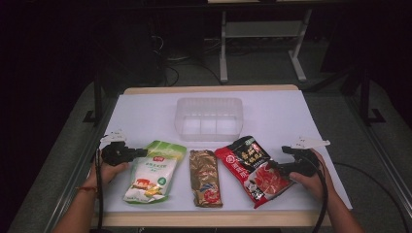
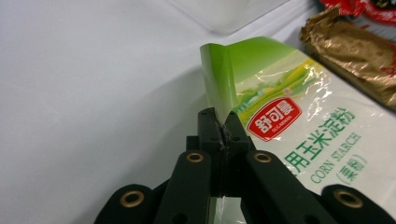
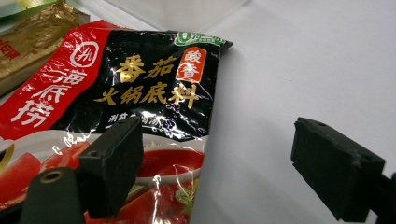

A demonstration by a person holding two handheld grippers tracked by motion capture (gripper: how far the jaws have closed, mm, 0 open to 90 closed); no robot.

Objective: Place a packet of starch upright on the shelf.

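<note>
While the high view looks down on the white desk (image 1: 272,114), three packets lie in a row near its front edge: a green corn starch bag (image 1: 151,171) at the left, a gold-brown sachet (image 1: 205,177) in the middle and a red-and-black hotpot base packet (image 1: 253,167) at the right, with a clear plastic bin (image 1: 209,118) standing behind them. At the left, the left hand-held gripper (image 1: 142,152) meets the upper left edge of the corn starch bag, and the right hand-held gripper (image 1: 278,166) sits at the right edge of the hotpot base packet. From the left gripper view, the left hand-held gripper (image 2: 223,128) is pressed together on the green top corner of the corn starch bag (image 2: 299,135), which curls upward out of the pinch; the gold-brown sachet (image 2: 350,56) lies just beyond. From the right gripper view, the right hand-held gripper (image 3: 212,165) is spread wide, one jaw above the hotpot base packet (image 3: 140,88) and the other above bare desk (image 3: 299,60).
</note>
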